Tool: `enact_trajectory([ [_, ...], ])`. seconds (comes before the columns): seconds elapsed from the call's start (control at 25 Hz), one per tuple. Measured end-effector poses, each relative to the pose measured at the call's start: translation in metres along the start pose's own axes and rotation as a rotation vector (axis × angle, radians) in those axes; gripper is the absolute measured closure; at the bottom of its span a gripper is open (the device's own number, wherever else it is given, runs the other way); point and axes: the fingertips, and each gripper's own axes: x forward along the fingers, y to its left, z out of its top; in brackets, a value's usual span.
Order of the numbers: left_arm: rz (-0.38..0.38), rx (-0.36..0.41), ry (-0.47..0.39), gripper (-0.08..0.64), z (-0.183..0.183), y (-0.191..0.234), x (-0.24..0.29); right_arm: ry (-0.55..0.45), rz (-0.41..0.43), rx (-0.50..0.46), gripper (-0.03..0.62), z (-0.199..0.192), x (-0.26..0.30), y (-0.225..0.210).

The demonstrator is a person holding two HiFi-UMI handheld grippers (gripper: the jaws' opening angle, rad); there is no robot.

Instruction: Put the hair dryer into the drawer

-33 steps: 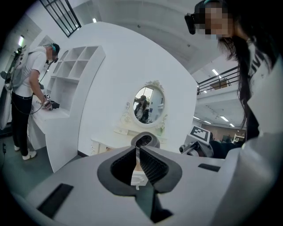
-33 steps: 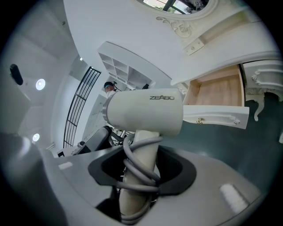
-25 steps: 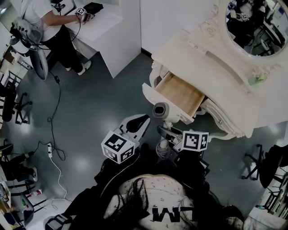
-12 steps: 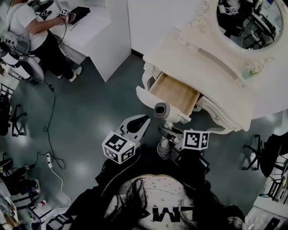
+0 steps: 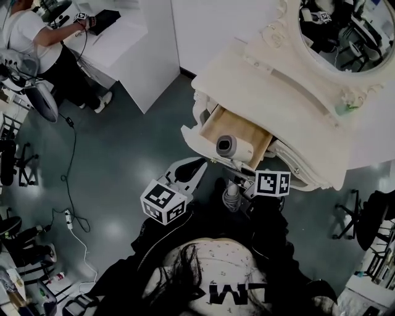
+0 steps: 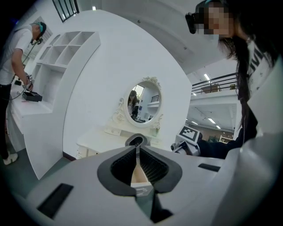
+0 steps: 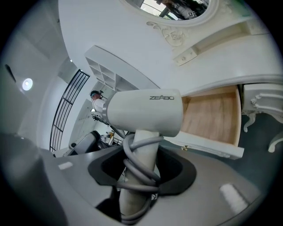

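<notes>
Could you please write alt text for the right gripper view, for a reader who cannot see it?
The right claw grips a white hair dryer by its cord-wrapped handle, the barrel in front of an open drawer with a wooden bottom. Above are the white dressing table and the edge of its ornate mirror.

Grey brand lettering "ZEABO" on side of white hair dryer [image 7: 143, 112] barrel, right gripper view. Large white letters on person's dark top [image 5: 237, 293], head view: partly hidden, unreadable.
</notes>
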Motion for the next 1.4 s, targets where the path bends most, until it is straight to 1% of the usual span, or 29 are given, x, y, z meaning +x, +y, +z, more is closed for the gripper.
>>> enact_trajectory([
  [0.24,0.039,-0.010,-0.015,0.555,0.019,0.014,0.041,0.095,-0.020,-0.035,0.379,0.043,0.014,-0.044],
  [0.44,0.067,-0.027,-0.002,0.555,0.022,0.023,0.067,0.214,-0.046,-0.108,0.379,0.063,0.033,-0.079],
  [0.68,0.109,-0.043,0.006,0.554,0.024,0.035,0.084,0.340,-0.024,-0.165,0.379,0.070,0.063,-0.117],
  [0.84,0.126,-0.050,0.021,0.554,0.022,0.035,0.094,0.463,-0.037,-0.227,0.379,0.061,0.077,-0.144],
  [0.96,0.133,-0.051,0.028,0.554,0.022,0.034,0.101,0.525,-0.061,-0.275,0.379,0.059,0.086,-0.164],
  [1.12,0.146,-0.053,0.036,0.554,0.022,0.035,0.107,0.565,-0.101,-0.335,0.379,0.057,0.099,-0.184],
  [1.4,0.177,-0.065,0.047,0.554,0.020,0.040,0.108,0.573,-0.204,-0.451,0.379,0.056,0.119,-0.212],
])
